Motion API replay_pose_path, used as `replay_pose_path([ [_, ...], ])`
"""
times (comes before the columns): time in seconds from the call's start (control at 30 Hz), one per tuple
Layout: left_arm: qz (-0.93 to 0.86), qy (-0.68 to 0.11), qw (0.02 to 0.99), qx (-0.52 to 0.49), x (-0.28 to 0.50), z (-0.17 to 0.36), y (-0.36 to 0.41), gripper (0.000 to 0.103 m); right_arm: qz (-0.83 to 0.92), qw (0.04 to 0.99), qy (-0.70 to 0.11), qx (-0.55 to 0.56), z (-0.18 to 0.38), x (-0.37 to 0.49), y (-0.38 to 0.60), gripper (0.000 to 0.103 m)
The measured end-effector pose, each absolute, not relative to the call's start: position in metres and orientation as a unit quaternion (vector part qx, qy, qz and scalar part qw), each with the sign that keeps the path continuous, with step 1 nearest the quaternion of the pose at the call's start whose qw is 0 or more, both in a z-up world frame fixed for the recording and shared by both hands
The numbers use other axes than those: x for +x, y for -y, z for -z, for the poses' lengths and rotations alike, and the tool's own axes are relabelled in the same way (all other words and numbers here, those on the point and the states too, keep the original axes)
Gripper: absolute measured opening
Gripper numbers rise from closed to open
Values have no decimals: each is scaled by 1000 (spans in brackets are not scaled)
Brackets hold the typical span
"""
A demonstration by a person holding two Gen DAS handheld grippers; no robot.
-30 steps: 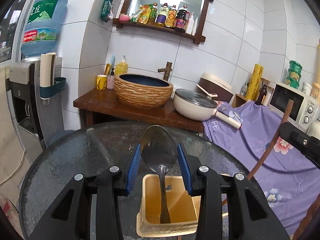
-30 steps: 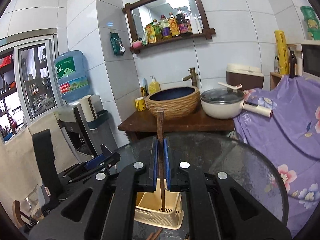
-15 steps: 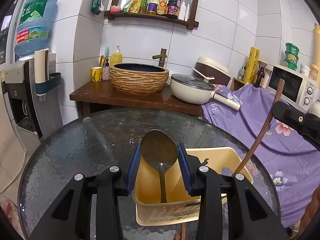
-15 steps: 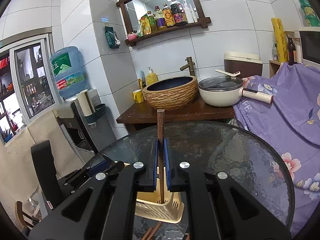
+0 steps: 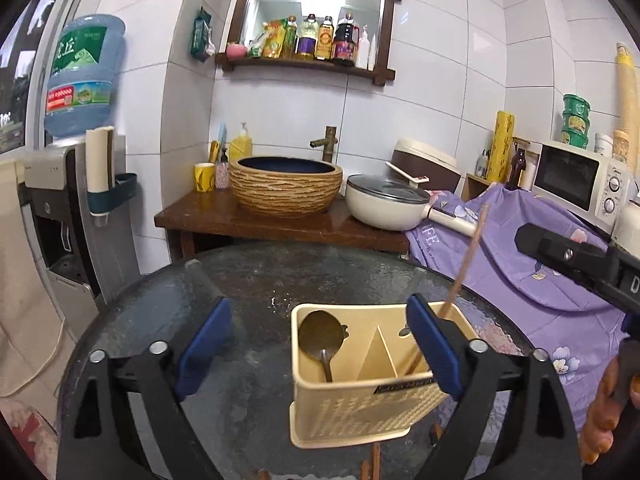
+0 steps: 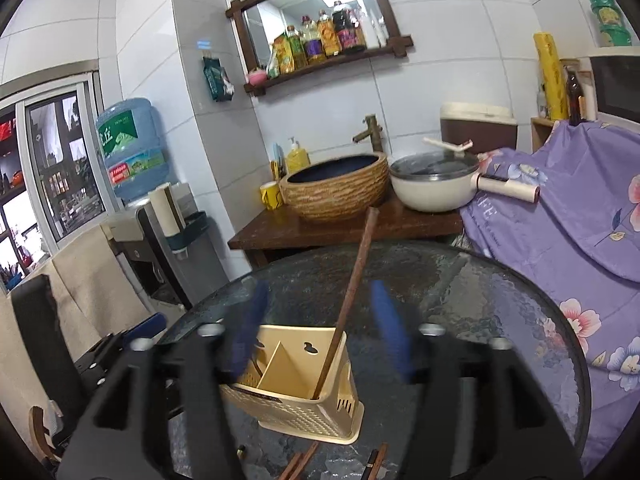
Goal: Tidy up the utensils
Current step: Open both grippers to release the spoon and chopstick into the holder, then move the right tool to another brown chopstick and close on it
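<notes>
Standing wide apart, the jaws of the left gripper (image 5: 320, 336) hold nothing; the spoon (image 5: 322, 338) sits bowl-up between and just ahead of them, in the left compartment of the yellow caddy (image 5: 360, 408), handle down against the floor of it; right gripper (image 6: 316, 332) likewise spread wide and empty, its pads motion-blurred; the wooden chopstick (image 6: 352, 288) stands free between them, foot in the right compartment, top leaning away from the tool toward the far rim of the glass table (image 6: 500, 320).

Step in hand, as judged: release and withdrawal after dropping both pieces into the caddy; to do it well, back each tool straight out along its own axis, jaws kept wide, so no pad brushes the leaning chopstick or the spoon bowl; the chopstick looks lightly balanced and could tip the caddy or flip out if nudged.

More sticks (image 6: 300, 464) lie on the glass below the right tool, near the caddy's front edge; likely next pick.

Room: the caddy's right wall sits just behind the left tool's right finger (image 5: 432, 344); clearance there is tight; glass to the left of the left tool is open; the table's rim curves close on the right, purple cloth (image 6: 560, 220) beyond it.
</notes>
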State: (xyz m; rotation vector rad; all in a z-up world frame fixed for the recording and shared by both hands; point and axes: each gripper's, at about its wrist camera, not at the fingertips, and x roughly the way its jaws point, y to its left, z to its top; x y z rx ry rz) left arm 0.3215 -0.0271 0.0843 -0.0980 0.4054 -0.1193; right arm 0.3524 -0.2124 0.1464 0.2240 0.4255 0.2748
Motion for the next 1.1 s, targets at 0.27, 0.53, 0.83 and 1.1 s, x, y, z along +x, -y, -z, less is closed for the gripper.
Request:
replay_pose_path([
  [0.27,47,-211,974,-72,271,-68,-2,97,-125,972,-186,70,-145,304,205,85],
  [0.53,38,-238,968,-64,219,-37,-18,97,-132,971,-199,33,-112,248,197,95],
  [0.83,15,-286,957,-56,194,1,-27,97,-125,943,-305,53,-36,223,210,96],
  [1.1,-6,-332,942,-46,187,30,-35,97,-87,923,-371,46,10,218,227,89],
])
